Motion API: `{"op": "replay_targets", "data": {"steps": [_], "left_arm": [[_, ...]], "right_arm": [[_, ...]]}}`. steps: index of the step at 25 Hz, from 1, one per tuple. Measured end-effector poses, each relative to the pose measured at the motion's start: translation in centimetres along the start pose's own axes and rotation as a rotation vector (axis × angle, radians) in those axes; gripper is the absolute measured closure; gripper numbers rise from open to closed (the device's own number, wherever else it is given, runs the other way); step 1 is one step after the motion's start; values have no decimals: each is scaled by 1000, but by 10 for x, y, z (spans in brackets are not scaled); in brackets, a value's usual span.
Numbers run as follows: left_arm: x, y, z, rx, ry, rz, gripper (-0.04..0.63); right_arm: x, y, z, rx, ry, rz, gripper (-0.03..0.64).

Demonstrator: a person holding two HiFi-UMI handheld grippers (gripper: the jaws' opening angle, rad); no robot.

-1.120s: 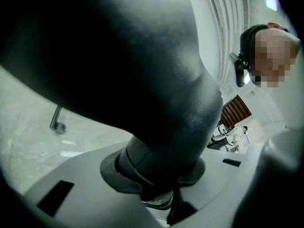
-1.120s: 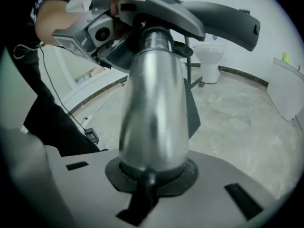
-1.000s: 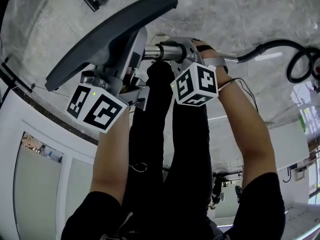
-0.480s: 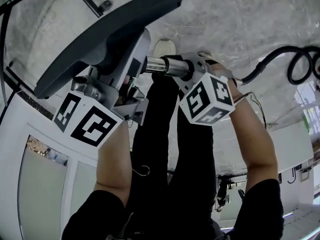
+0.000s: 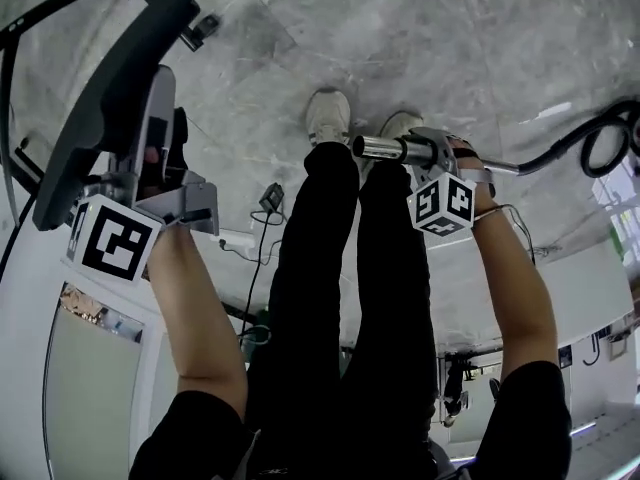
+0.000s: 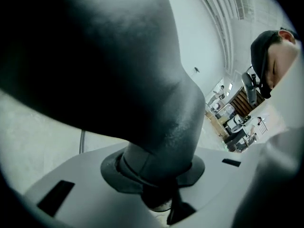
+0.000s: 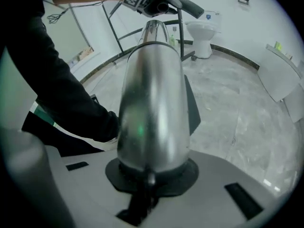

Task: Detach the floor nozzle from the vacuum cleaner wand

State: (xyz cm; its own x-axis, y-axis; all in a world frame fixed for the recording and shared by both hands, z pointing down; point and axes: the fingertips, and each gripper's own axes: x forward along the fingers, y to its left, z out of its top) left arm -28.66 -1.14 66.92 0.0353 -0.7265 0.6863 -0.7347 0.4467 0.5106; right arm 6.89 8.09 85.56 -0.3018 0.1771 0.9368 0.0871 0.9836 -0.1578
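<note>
The dark grey floor nozzle hangs at the left of the head view, held by its neck in my left gripper. In the left gripper view that neck fills the frame, with the left gripper shut on it. The chrome wand is at the right, apart from the nozzle, its open end pointing left. My right gripper is shut on it. In the right gripper view the wand runs away from the right gripper, and the nozzle shows small beyond its tip.
The vacuum's black hose curls on the marble floor at right. The person's legs and shoes stand between the two parts. A black metal frame is at far left, a cable lies below, and a toilet stands by the wall.
The nozzle has come off the wand. My left gripper swung it away to the left, and my right gripper carried the wand to the right and lower.
</note>
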Motion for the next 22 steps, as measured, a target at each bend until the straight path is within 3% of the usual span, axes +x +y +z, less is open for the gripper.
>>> {"op": "replay_targets", "data": {"steps": [5, 10, 13, 15, 18, 22], "left_arm": [[20, -16, -44, 2, 91, -98, 468], [41, -41, -84, 70, 204, -158, 468], [47, -33, -95, 94, 227, -140, 468], [50, -24, -103, 101, 246, -122, 468], [50, -11, -120, 105, 293, -116, 468], [58, 2, -138, -30, 330, -142, 468]], "right_arm": [[54, -25, 13, -56, -22, -42, 561], [113, -71, 11, -7, 51, -121, 560], [144, -109, 8, 27, 70, -276, 560], [163, -122, 3, 30, 94, -325, 560], [189, -118, -11, 8, 169, -274, 560], [212, -106, -35, -30, 270, -170, 560]]}}
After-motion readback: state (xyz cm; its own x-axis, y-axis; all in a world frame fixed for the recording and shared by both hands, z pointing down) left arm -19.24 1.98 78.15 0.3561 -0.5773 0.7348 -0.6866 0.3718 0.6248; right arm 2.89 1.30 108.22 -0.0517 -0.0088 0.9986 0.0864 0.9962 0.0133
